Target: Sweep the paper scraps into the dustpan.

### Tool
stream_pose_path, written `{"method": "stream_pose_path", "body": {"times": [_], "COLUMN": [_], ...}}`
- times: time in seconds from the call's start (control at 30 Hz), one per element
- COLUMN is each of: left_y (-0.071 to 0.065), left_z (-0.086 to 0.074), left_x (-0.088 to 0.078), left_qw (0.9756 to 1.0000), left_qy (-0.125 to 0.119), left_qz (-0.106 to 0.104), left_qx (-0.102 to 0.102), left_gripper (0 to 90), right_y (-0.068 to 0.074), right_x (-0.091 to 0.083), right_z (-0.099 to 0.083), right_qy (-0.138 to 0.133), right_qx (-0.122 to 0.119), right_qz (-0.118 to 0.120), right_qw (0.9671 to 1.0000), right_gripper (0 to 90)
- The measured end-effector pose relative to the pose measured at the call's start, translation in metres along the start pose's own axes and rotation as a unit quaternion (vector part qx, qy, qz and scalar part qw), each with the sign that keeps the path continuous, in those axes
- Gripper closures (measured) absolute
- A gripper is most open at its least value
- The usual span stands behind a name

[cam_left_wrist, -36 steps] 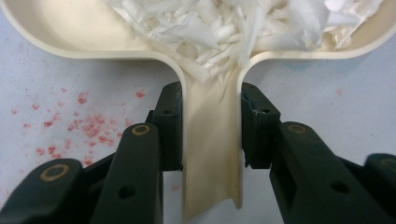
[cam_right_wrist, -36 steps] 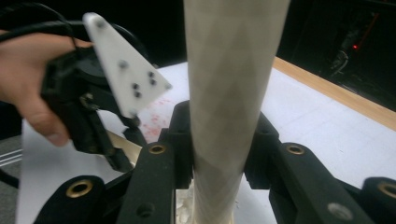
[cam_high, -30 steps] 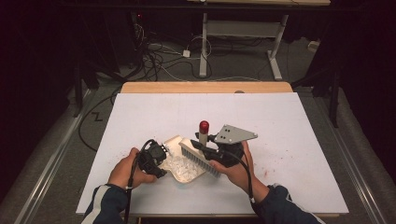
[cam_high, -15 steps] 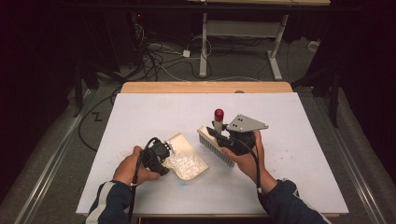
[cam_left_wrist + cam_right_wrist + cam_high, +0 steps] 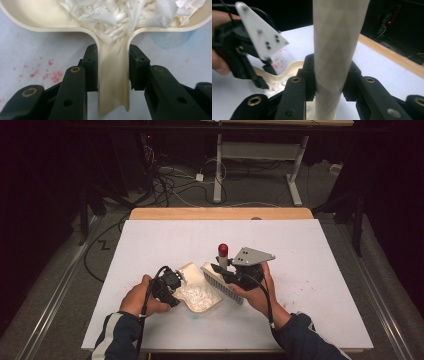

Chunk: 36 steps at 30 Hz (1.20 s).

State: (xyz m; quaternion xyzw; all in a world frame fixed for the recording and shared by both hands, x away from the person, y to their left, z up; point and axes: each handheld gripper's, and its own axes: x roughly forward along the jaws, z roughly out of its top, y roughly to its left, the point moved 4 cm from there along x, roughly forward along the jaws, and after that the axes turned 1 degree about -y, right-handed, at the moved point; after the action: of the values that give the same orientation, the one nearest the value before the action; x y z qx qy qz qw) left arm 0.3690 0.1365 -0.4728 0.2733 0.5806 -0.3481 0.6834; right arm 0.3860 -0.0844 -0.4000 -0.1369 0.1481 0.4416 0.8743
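High view first, nearest the camera: two forearms in dark sleeves with pale stripes come in from the bottom edge, each hand holding black tongs over the white-topped table (image 5: 150,245). The left tongs (image 5: 176,281) sit at the handle end of a cream plastic dustpan (image 5: 202,292) that lies flat on the table and holds a heap of white shredded paper scraps (image 5: 196,295). In the left gripper view the left tongs (image 5: 113,67) are closed to the width of the dustpan's (image 5: 113,82) narrow handle, both pads pressed against its sides, with the paper scraps (image 5: 125,15) piled just beyond in the pan and faint red specks on the table (image 5: 37,50) to one side. Just beside the pan, on its right in the high view, the right tongs (image 5: 223,269) grip the pale, red-capped handle of a cream hand brush (image 5: 222,282), whose bristle head rests by the pan's right edge. The right gripper view shows the right tongs (image 5: 329,77) closed on that upright handle of the brush (image 5: 337,37), with the dustpan (image 5: 289,70) and the left tongs (image 5: 264,76) behind. Farther off lie the table's wooden far edge, then cables on the floor (image 5: 175,185) and a white metal stand frame (image 5: 260,165) in the dark.
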Motion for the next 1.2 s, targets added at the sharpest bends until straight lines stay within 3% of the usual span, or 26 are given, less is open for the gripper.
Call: {"method": "stream_pose_path", "body": {"times": [0.17,0.33,0.63,0.9,1.03,1.2], "left_y": [0.001,0.003,0.006,0.008,0.009,0.011], "left_z": [-0.008,-0.009,-0.004,-0.003,-0.002,-0.001], "left_x": [-0.003,0.001,0.004,0.005,0.006,0.005], "left_qw": [1.0,0.9998,0.9997,0.9997,0.9996,0.9996], "left_qy": [0.0,0.004,0.013,0.011,0.01,0.006], "left_qz": [-0.003,-0.013,-0.02,-0.018,-0.02,-0.019], "left_qx": [-0.006,-0.011,-0.01,-0.016,-0.018,-0.02], "left_gripper": [63.1,63.2,63.3,63.3,63.2,63.2], "right_y": [-0.008,-0.004,0.009,0.019,0.021,0.01], "right_x": [-0.005,0.001,0.009,0.002,-0.006,-0.018], "right_z": [0.001,0.0,-0.002,0.004,0.009,0.016], "right_qy": [-0.01,-0.001,0.005,-0.01,-0.019,-0.036], "right_qx": [0.0,-0.028,-0.012,0.009,-0.001,-0.005], "right_qz": [-0.027,-0.048,0.005,0.061,0.065,0.043], "right_qw": [0.9996,0.9984,0.9999,0.998,0.9977,0.9984], "right_gripper": [70.4,70.3,70.1,70.4,70.3,70.3]}}
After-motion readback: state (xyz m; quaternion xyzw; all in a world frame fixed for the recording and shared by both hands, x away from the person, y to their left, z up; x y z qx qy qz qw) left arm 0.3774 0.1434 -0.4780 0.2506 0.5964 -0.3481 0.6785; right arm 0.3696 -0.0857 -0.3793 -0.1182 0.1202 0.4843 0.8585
